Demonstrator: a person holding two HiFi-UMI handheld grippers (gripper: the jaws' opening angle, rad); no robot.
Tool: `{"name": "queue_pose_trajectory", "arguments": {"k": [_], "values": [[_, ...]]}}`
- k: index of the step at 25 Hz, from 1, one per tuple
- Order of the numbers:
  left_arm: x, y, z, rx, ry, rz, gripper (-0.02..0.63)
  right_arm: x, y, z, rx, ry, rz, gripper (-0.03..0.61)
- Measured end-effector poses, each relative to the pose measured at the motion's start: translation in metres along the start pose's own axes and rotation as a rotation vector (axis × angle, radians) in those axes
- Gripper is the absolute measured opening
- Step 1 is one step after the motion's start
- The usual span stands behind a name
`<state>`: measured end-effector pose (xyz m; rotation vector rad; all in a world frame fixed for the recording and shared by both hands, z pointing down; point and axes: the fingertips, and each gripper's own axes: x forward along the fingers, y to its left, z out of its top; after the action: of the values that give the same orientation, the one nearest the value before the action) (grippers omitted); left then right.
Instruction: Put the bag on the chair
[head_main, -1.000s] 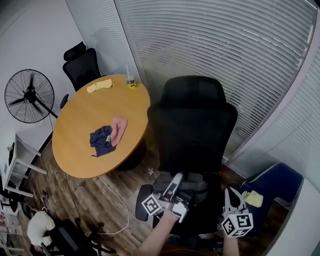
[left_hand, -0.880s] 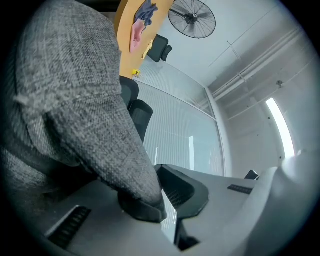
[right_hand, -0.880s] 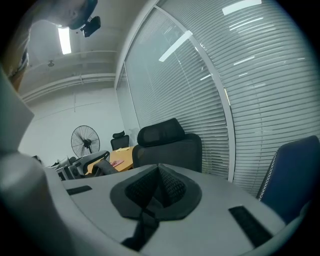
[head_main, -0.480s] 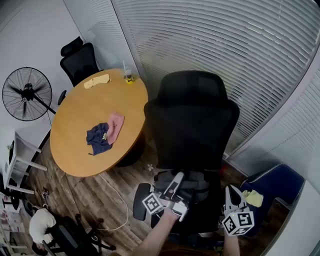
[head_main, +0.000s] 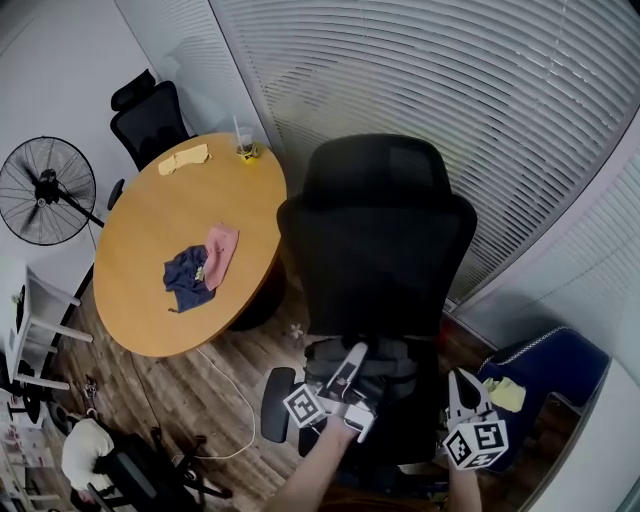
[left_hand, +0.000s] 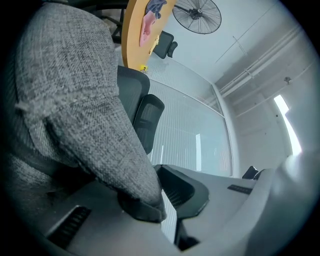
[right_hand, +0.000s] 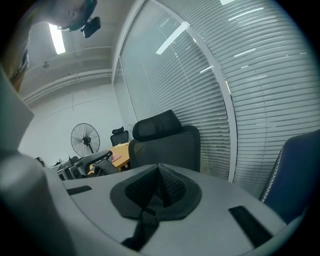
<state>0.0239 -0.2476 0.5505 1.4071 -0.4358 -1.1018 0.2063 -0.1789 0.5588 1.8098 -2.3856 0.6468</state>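
A black high-backed office chair (head_main: 380, 250) stands in the middle of the head view, its seat just under my hands. Over the seat lies the grey fabric bag (head_main: 388, 358), partly hidden by my left gripper (head_main: 352, 358). That gripper is shut on a fold of the bag. Coarse grey bag cloth (left_hand: 75, 90) fills the left gripper view and runs down between the jaws of the left gripper (left_hand: 157, 205). Beside the seat's right edge, my right gripper (head_main: 462, 388) points forward. In its own view the right gripper (right_hand: 157, 187) is shut on nothing, facing the chair (right_hand: 165, 142).
A round wooden table (head_main: 150, 300) at left carries a blue cloth (head_main: 185, 277), a pink cloth (head_main: 222, 245), a yellow cloth (head_main: 183, 158) and a cup (head_main: 243, 148). Behind it are another black chair (head_main: 145, 115) and a standing fan (head_main: 45, 190). A blue armchair (head_main: 545, 365) sits right.
The view has drifted, so the table, fan and chair sit slightly further left and higher. Both grippers hold the same place over the seat, the left still pinching the bag.
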Motion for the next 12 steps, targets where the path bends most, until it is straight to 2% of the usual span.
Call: {"name": "queue_pose_trajectory", "arguments": {"k": [12], "values": [[0.019, 0.016, -0.001, 0.003, 0.001, 0.009, 0.023, 0.008, -0.017, -0.004, 0.007, 0.040, -0.002, 0.011]]}}
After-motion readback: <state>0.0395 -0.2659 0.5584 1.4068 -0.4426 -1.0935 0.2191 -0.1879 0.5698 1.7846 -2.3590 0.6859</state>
